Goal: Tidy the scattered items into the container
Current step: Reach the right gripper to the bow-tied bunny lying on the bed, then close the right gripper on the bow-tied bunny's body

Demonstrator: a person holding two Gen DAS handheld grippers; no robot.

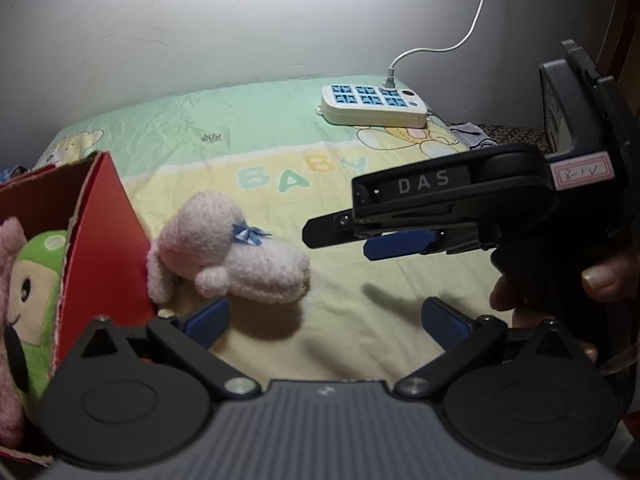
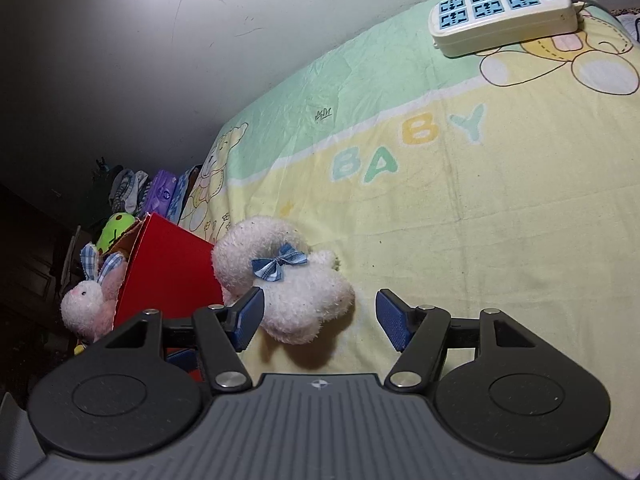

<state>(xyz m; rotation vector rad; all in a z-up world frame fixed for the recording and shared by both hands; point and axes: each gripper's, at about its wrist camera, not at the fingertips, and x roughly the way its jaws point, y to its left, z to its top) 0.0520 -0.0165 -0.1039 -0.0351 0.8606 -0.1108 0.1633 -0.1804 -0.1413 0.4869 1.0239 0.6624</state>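
Plush lamb (image 2: 288, 284) is lying on the blanket (image 2: 480, 208) just right of the red box (image 2: 168, 272), looking light and squashy; both grippers (image 1: 324, 316) (image 2: 318, 316) are hovering spread, so pinching its plump body seems best.

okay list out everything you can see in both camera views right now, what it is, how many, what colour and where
White plush dog: one, white with a blue checked bow, lying on the blanket beside the box.
Red box: one, red cardboard, open top, at the blanket's left edge.
Green plush: one, green with a tan face, inside the box.
Pink bunny plush: one, pink and white with checked ears, in the box at its rim.
Power strip: one, cream with blue sockets, far right of the blanket, white cable plugged in.
Blanket: one, yellow and green, printed BABY with bears.
Left gripper: black with blue pads, open, near the dog.
Right gripper: black with blue pads, open, around the dog's rear end.
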